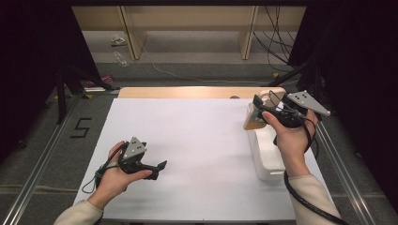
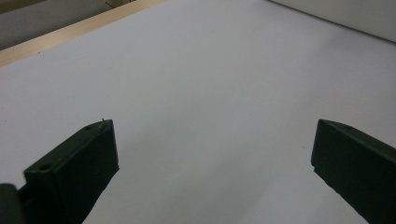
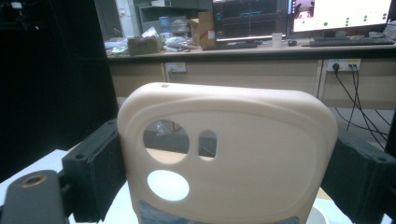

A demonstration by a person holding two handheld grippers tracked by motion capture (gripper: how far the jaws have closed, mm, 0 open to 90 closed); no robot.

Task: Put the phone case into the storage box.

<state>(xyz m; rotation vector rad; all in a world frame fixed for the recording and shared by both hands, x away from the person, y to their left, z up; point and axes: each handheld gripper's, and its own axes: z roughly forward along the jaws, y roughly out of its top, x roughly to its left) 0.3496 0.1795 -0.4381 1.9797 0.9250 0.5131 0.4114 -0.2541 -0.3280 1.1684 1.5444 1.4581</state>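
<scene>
Right gripper view: phone case (image 3: 229, 154) clamped between jaws.

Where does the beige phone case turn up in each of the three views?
High view: phone case at right, held above the white tray by the right tongs.
Left gripper view: not in it.
Right gripper view: phone case centre, between the jaws.
Shared landmark: white table sheet.

White-topped table (image 1: 197, 140), grey floor (image 1: 42, 154) with aluminium rails, black curtains (image 1: 28, 56), wooden desk (image 3: 224, 70) bearing monitors (image 3: 252, 18), trailing cables (image 1: 274, 37)
</scene>
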